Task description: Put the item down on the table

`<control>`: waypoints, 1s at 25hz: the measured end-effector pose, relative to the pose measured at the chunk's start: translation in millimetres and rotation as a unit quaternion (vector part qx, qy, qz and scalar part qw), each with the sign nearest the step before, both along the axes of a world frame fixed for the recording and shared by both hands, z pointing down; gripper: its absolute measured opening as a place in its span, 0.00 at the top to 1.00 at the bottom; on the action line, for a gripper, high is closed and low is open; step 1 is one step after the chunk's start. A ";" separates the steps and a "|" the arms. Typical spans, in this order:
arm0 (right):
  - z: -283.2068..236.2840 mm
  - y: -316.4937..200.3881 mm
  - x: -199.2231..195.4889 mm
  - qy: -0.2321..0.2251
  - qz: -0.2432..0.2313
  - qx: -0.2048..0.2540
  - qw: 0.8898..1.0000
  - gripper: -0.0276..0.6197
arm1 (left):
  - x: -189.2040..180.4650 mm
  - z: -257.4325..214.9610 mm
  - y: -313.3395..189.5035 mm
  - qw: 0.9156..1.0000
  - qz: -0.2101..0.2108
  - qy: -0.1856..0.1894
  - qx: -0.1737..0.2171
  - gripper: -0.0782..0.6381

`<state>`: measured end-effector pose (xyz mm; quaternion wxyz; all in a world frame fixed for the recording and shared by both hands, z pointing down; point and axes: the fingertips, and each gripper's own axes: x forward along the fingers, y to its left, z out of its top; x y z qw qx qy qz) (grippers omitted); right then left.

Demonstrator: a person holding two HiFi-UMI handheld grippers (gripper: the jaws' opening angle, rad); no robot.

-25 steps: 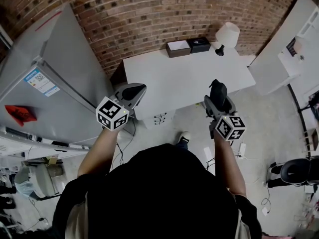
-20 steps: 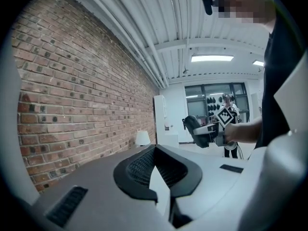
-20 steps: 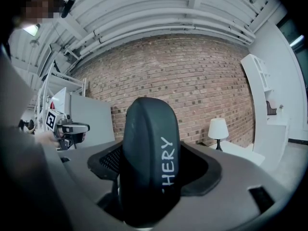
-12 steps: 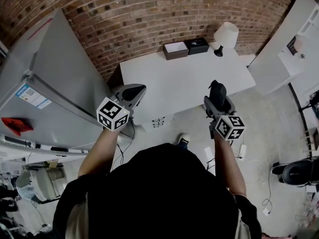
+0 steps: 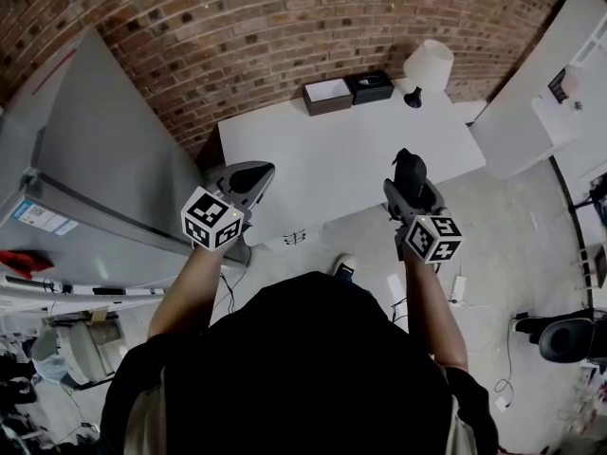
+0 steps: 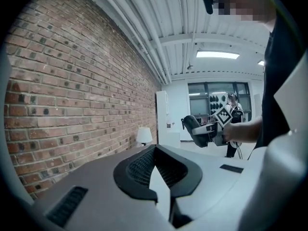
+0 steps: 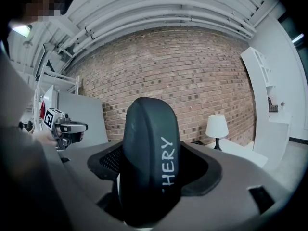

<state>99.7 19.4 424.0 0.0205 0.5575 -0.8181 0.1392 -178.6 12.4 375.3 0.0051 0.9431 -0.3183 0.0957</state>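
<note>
A dark item (image 7: 149, 162), seemingly rigid and smooth, is clamped mid-body by the right gripper (image 5: 410, 192) at the table's (image 5: 332, 150) near edge; the left gripper (image 5: 251, 178) is closed, empty.

Left gripper (image 6: 158, 171) closed, empty, beside brick wall (image 6: 72, 95).

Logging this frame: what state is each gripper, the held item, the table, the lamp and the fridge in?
left gripper: jaws together, nothing between them.
right gripper: shut on the dark item.
dark item: held in the air, not yet on the table.
table: middle bare, things only along its far edge.
lamp: upright at the table's far corner.
fridge: doors shut.
</note>
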 end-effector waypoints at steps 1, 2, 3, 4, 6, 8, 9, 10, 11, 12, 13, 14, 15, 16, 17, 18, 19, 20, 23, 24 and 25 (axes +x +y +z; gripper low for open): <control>1.3 -5.0 2.9 0.000 -0.001 -0.002 1.000 0.42 | 1.9 -0.1 -4.5 1.000 -0.002 0.000 0.000 0.87; 2.5 -10.2 5.5 0.000 -0.001 -0.003 1.000 0.42 | 3.9 -0.2 -9.2 1.000 -0.003 0.000 0.000 0.87; 3.7 -15.3 8.0 -0.001 -0.002 -0.004 1.000 0.42 | 5.9 -0.3 -13.9 1.000 -0.005 0.001 0.000 0.87; 4.9 -20.1 10.2 -0.001 -0.003 -0.005 1.000 0.42 | 7.9 0.1 -18.2 1.000 -0.007 0.001 -0.001 0.87; 7.5 -28.2 13.9 0.000 -0.006 -0.008 1.000 0.42 | 12.4 2.3 -25.1 1.000 -0.009 0.001 -0.003 0.87; 10.1 -36.3 17.3 0.001 -0.009 -0.009 1.000 0.42 | 16.9 5.2 -31.5 1.000 -0.011 0.000 -0.006 0.87; 11.2 -40.6 18.9 0.001 -0.011 -0.010 1.000 0.42 | 18.8 6.5 -34.9 1.000 -0.012 0.000 -0.007 0.87; 12.2 -44.9 20.3 0.000 -0.012 -0.011 1.000 0.42 | 20.5 7.6 -38.3 1.000 -0.013 -0.001 -0.008 0.87; 13.2 -49.0 21.7 -0.001 -0.014 -0.012 1.000 0.42 | 22.2 8.5 -41.7 1.000 -0.014 -0.001 -0.009 0.87; 14.3 -52.7 23.1 -0.001 -0.015 -0.012 1.000 0.42 | 23.9 9.1 -44.9 1.000 -0.016 -0.001 -0.009 0.87; 15.5 -56.2 24.8 -0.002 -0.017 -0.013 1.000 0.42 | 25.5 9.1 -48.1 1.000 -0.018 -0.001 -0.009 0.87; 17.0 -59.7 26.6 -0.002 -0.018 -0.014 1.000 0.42 | 27.1 8.6 -51.2 1.000 -0.020 -0.001 -0.007 0.87; 18.2 -63.2 28.3 -0.002 -0.019 -0.016 1.000 0.42 | 28.5 7.9 -54.4 1.000 -0.022 0.000 -0.005 0.87; 19.0 -66.8 30.0 -0.003 -0.020 -0.016 1.000 0.42 | 30.0 7.3 -57.7 1.000 -0.023 0.000 -0.003 0.87; 19.4 -70.6 31.5 -0.004 -0.020 -0.016 1.000 0.42 | 31.5 7.2 -61.2 1.000 -0.024 -0.001 -0.003 0.87; 19.3 -74.5 32.7 -0.005 -0.022 -0.015 1.000 0.42 | 32.7 7.7 -64.9 1.000 -0.024 -0.002 -0.004 0.87; 19.1 -78.4 33.5 -0.006 -0.023 -0.015 1.000 0.42 | 33.8 8.5 -68.7 1.000 -0.025 -0.004 -0.006 0.87; 18.9 -82.4 34.2 -0.007 -0.025 -0.015 1.000 0.42 | 34.9 9.2 -72.4 1.000 -0.026 -0.005 -0.007 0.87; 18.5 -93.4 37.7 -0.005 -0.031 -0.016 0.999 0.42 | 40.1 10.1 -82.2 1.000 -0.030 -0.005 -0.009 0.87; 18.6 -96.7 39.6 -0.004 -0.032 -0.017 0.999 0.42 | 42.3 10.2 -85.1 0.999 -0.030 -0.004 -0.010 0.87; 18.7 -100.0 41.7 -0.003 -0.033 -0.017 0.999 0.42 | 44.6 10.2 -88.0 0.999 -0.031 -0.004 -0.010 0.87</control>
